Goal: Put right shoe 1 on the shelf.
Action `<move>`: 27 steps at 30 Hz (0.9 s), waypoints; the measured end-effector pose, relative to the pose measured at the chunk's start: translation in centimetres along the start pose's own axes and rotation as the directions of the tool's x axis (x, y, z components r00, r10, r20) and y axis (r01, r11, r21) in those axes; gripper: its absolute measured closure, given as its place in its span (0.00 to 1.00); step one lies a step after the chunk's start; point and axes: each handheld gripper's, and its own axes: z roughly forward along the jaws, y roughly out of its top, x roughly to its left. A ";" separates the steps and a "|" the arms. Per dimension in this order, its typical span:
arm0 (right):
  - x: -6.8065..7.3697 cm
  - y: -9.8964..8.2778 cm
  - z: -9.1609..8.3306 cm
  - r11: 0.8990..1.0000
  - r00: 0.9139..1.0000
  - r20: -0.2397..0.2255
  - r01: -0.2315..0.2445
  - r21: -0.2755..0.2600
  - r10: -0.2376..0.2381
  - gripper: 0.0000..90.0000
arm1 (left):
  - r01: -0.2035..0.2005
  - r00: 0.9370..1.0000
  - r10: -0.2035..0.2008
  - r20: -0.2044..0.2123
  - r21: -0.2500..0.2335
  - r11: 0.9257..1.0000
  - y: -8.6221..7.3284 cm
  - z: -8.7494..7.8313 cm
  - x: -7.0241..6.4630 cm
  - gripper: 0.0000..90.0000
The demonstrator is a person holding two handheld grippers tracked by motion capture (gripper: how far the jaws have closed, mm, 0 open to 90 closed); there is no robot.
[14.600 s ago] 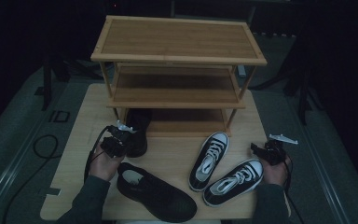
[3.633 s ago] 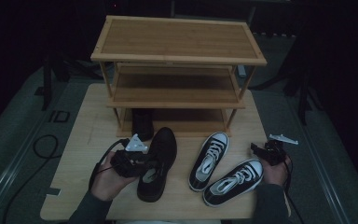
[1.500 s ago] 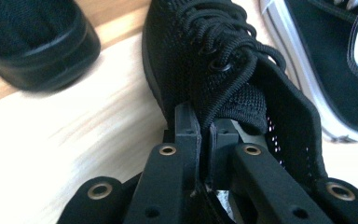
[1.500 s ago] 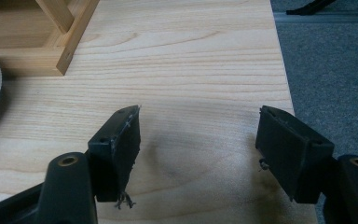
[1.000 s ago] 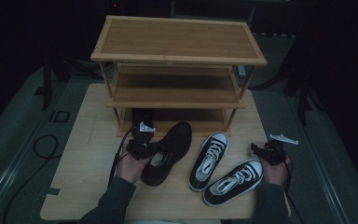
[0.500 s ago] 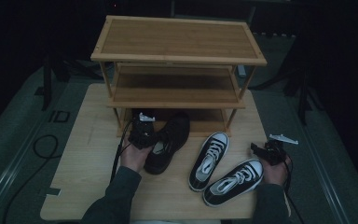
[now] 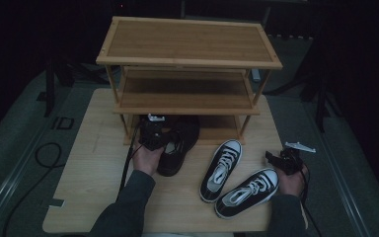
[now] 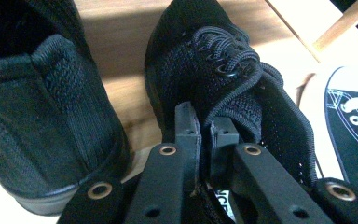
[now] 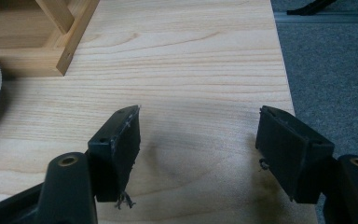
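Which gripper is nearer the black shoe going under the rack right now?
Left. The left gripper is shut on the black shoe at its collar. The right gripper rests open, away beyond the two black-and-white sneakers.

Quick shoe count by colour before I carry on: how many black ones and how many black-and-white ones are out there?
Black shoes: 2, one gripped at its collar by the left gripper at the rack's bottom shelf, one already under the rack.
Black-and-white sneakers: 2, side by side on the table.
Total: 4 shoes.
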 end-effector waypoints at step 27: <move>0.0 0.0 0.0 1.000 1.000 -0.001 0.000 0.000 0.000 0.34 | 0.083 0.980 -0.100 -0.175 -0.098 0.992 0.4 1.4 0.7 0.94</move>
